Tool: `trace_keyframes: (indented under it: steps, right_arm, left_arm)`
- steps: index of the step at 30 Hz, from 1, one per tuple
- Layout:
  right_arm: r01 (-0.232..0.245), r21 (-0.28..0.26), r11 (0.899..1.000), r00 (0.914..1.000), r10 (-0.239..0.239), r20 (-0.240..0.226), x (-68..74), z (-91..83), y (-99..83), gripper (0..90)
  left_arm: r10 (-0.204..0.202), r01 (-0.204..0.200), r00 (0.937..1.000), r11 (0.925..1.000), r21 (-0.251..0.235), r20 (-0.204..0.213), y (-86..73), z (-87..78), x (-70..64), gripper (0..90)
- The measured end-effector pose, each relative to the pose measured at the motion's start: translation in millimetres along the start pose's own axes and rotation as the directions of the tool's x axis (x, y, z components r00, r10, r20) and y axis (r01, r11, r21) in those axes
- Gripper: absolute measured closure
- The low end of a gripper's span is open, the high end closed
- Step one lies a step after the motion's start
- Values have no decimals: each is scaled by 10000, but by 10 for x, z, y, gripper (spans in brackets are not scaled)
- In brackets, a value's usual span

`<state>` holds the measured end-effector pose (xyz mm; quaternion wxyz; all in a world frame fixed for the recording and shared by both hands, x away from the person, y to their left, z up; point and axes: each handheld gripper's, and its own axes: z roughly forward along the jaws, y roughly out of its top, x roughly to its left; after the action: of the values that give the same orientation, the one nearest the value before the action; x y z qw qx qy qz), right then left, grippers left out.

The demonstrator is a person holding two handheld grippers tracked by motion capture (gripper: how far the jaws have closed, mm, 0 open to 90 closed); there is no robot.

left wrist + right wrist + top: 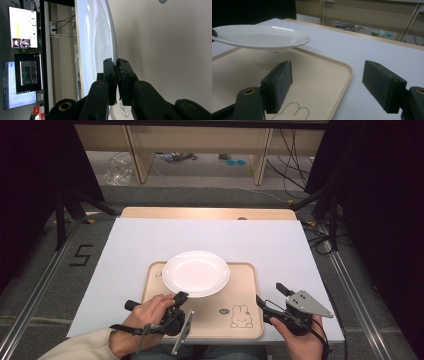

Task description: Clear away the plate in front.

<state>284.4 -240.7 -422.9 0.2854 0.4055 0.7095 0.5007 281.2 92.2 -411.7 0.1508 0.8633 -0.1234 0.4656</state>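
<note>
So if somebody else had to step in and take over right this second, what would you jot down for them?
Left gripper: shut on the near rim of the white plate, turned on its side.
Right gripper: open, holding nothing, hovering by the tray's right edge.
White plate: held clear above the beige tray; the right gripper view shows a gap beneath it.
Tray: lies on the white table, rabbit drawing at its near right.
Done: plate gripped and off the tray.
Left: carry the plate wherever it is meant to go and let go; the right gripper is free to steady the tray.
</note>
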Motion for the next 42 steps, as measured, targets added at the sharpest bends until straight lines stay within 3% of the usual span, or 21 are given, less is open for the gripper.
trace_keyframes:
  steps: [5,10,15,24,26,27,29,31,33,35,37,40,41,42]
  right_arm:
    - [43,-23,10000,10000,-43,14,-4,3,-2,250]
    - [-3,13,10000,10000,3,1,1,-1,1,250]
    - [50,-23,10000,10000,-50,-10,-4,3,-2,250]
    - [161,174,9997,9998,-163,100,-7,-10,2,250]
    - [81,-117,9999,10000,-81,52,-1,17,-9,250]
    - [170,142,9998,9998,-172,133,-6,-6,-1,250]
    - [160,175,9997,9998,-162,123,-7,-9,0,250]
    - [153,33,9999,9998,-154,92,-5,4,-3,250]
    - [143,95,9999,9999,-144,88,-5,1,-3,250]
    - [149,101,9998,9999,-150,84,-6,-1,-1,249]
    - [135,139,9998,9998,-136,109,-2,1,-4,250]
    - [63,-71,10000,10000,-63,20,0,16,-9,250]
    - [61,-51,10000,10000,-61,25,-1,15,-9,249]
    - [145,104,9998,9998,-146,106,-5,3,-4,249]
  left_arm:
    - [-23,24,9999,10000,-51,128,12,13,-28,859]
    - [202,-196,9984,9997,-120,525,49,75,-124,858]
    - [333,-327,9974,9994,-104,637,61,100,-148,852]
    - [191,-172,9950,9997,-197,985,48,158,-189,849]
    - [87,-52,9923,9996,-287,1233,45,167,-187,852]
    - [-79,127,9902,9993,-338,1398,42,170,-190,856]
    - [-33,86,9898,9993,-365,1424,39,174,-195,858]
    - [-343,432,9837,9980,-470,1766,25,186,-195,863]
    - [-433,534,9820,9973,-508,1840,21,190,-190,865]
    - [-779,939,9686,9939,-575,2361,4,203,-154,867]
    - [-1226,1495,9521,9858,-764,2802,-25,221,-127,850]
    - [-1437,1732,9455,9818,-776,2922,-60,236,-95,745]
    - [-1600,1921,9415,9779,-825,2965,-77,241,-87,724]
    - [-1600,1921,9415,9779,-825,2965,-77,241,-87,696]
